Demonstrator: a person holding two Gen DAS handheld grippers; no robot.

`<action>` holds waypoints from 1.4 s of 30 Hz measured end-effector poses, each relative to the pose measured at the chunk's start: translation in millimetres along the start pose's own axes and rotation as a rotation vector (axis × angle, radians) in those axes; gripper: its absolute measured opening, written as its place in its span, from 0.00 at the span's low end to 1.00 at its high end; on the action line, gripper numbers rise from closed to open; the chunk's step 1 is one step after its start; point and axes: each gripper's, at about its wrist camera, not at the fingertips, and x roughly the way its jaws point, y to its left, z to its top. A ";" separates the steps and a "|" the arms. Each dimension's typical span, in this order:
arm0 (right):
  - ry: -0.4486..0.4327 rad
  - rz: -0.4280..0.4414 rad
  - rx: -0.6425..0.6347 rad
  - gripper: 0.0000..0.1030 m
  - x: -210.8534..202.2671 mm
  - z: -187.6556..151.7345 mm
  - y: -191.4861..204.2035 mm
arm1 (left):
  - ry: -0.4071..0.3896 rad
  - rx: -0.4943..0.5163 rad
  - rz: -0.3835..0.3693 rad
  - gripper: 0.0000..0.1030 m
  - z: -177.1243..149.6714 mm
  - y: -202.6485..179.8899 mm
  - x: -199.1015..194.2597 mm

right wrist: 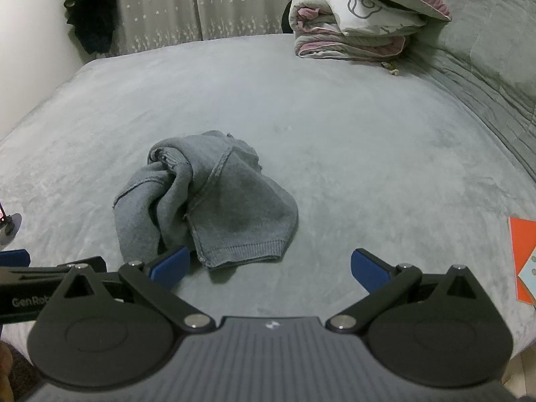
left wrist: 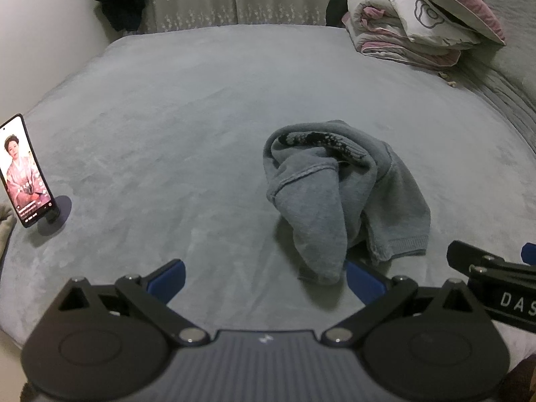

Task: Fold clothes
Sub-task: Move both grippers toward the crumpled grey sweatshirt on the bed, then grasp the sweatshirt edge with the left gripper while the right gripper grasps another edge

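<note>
A crumpled grey-blue knit sweater (left wrist: 338, 194) lies in a heap on the grey bed cover (left wrist: 167, 117); a dark patterned patch shows on its top. In the left wrist view my left gripper (left wrist: 264, 279) is open just short of the heap, whose lowest fold hangs near the right blue pad. The right gripper's black body (left wrist: 495, 284) enters that view at the right edge. In the right wrist view the sweater (right wrist: 207, 197) sits ahead and left, its ribbed hem toward me. My right gripper (right wrist: 269, 268) is open with nothing between the pads; its left pad is beside the hem.
A phone (left wrist: 25, 171) with a lit screen stands on a holder at the bed's left edge. Folded quilts and a pillow (right wrist: 361, 16) are stacked at the far right. An orange card (right wrist: 524, 258) lies at the right edge. Curtains and dark hanging clothes (right wrist: 92, 16) stand behind the bed.
</note>
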 end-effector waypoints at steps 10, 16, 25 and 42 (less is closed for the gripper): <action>0.018 0.005 -0.003 1.00 8.4 -1.4 0.5 | 0.020 -0.004 0.002 1.00 2.1 0.5 10.9; 0.032 0.012 0.002 1.00 17.2 0.0 -0.5 | 0.037 -0.008 0.015 1.00 5.3 0.5 22.2; 0.064 0.019 -0.012 1.00 41.1 8.9 2.3 | 0.063 -0.009 0.023 1.00 12.4 3.6 41.6; 0.196 -0.003 -0.101 1.00 131.2 21.7 5.2 | 0.135 0.012 -0.027 1.00 23.4 6.6 113.2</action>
